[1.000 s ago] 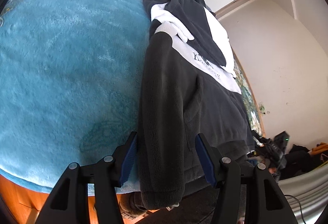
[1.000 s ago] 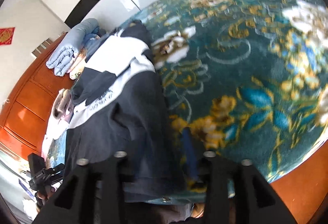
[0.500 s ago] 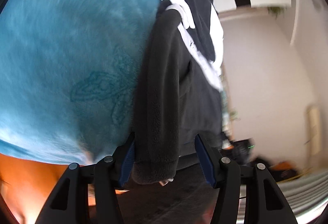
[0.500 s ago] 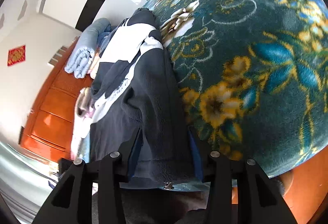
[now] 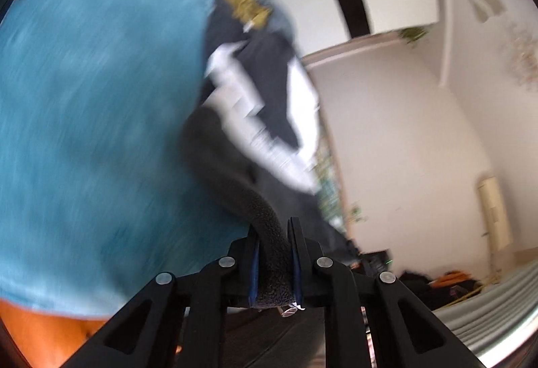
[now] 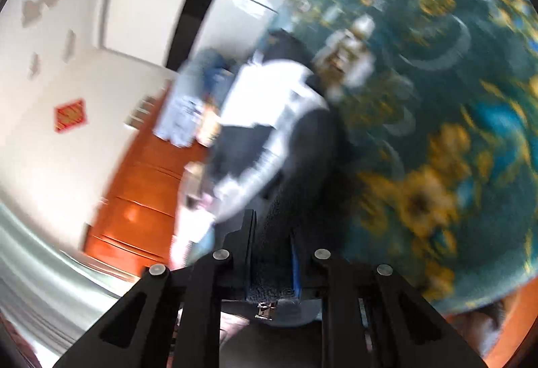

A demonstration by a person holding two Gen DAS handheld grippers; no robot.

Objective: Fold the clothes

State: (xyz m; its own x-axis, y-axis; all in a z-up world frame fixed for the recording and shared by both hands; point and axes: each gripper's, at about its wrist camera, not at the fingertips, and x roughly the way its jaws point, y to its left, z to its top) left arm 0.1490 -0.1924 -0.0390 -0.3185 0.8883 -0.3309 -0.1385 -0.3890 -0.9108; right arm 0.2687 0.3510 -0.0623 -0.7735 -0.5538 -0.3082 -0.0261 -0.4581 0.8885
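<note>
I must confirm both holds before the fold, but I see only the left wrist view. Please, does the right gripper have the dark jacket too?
Observer: Yes. The right gripper is closing on dark fleece of the jacket; the fabric fills the gap between its pads.
Operator: What lies beside the jacket on that side?
Observer: A dark green floral blanket with yellow flowers, not the plain blue one you see.
Operator: Is anything behind the jacket there?
Observer: Some pale blue laundry, blurred, in front of an orange wooden cabinet.
</note>
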